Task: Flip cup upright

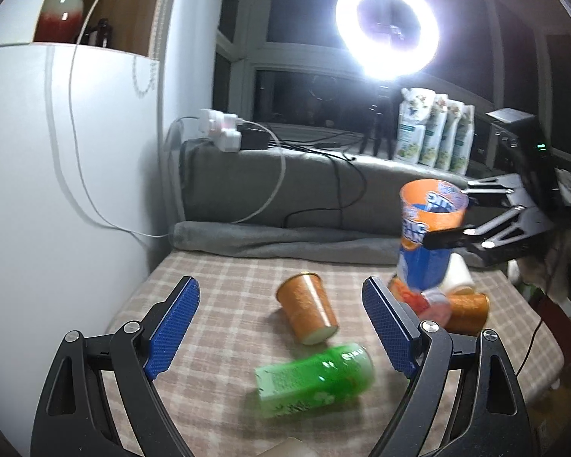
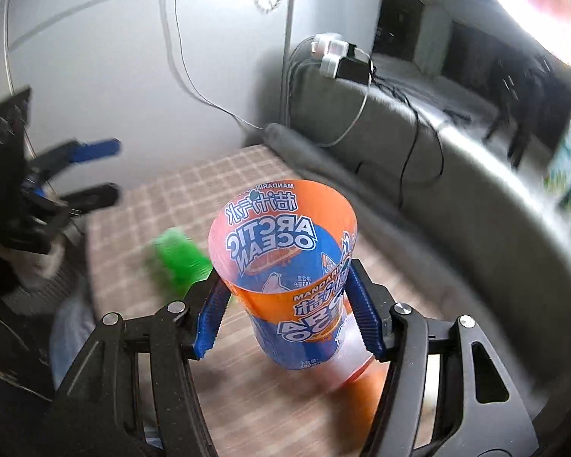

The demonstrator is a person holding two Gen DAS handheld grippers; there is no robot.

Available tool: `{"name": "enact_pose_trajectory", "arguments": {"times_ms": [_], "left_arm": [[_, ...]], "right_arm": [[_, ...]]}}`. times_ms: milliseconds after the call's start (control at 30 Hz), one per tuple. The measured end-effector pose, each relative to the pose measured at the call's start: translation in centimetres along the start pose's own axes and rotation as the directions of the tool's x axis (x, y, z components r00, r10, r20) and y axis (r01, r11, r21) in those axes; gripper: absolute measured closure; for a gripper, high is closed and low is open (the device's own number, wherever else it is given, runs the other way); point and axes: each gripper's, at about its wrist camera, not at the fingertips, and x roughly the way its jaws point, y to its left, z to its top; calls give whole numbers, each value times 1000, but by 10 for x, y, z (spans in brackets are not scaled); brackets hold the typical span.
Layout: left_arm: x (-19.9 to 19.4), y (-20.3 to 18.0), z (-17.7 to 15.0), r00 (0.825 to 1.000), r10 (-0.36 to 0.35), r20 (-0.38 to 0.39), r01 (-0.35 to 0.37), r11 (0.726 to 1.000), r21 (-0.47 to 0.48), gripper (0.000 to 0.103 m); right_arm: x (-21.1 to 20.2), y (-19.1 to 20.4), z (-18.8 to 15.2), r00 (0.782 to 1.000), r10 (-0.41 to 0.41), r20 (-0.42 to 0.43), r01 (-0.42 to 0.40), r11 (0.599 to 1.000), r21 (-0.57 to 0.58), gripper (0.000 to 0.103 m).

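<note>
Checked beige cloth (image 1: 224, 304) covers the table, with a grey blanket (image 1: 285, 236) bunched along the far edge and a ring light (image 1: 387, 27) blazing above it.

So the orange-and-blue cup (image 2: 285, 266), thin see-through plastic with "Arctic Ocean" printed on it, is up off the table, mouth up and tilted a bit, clamped between the ribbed blue pads of the right gripper (image 2: 289, 316). Looks empty inside, you can read the print straight through the wall. From the left wrist view the same cup (image 1: 430, 228) hangs over a little pile at the right side of the table.

That pile only shows properly in the left view: a shiny orange cup (image 1: 470, 310) on its side, a white one (image 1: 458, 272) behind it, plus something red and clear that's too blurry to call. Nearer the middle another orange metallic cup (image 1: 308, 310) lies tipped over, and a green bottle (image 1: 316, 377) lies just in front of it. The right view only catches that bottle as a green smear (image 2: 179, 262).

Left gripper (image 1: 281, 327) is spread wide apart, holding nothing.
</note>
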Motion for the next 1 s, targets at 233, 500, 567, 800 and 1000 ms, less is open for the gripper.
{"name": "enact_pose_trajectory", "arguments": {"times_ms": [233,500,567,800,1000], "left_arm": [[-7,-19,-13,998,-62,-21,63,998,25,15],[-5,-34,-26,988,-126,-85,128,991,25,15],[-3,-36,-26,985,-138,-102,141,990,20,15],[2,-37,-28,977,-160,-140,162,987,3,15],[10,-37,-29,970,-173,-171,172,985,-21,15]], "right_arm": [[-11,4,-59,972,237,0,-224,919,325,41],[29,-13,-113,916,401,-22,-316,754,576,41],[40,-17,-116,909,415,-40,-312,740,596,41],[70,-31,-110,888,457,-50,-319,690,649,38],[86,-35,-106,899,429,-86,-278,713,644,37]]}}
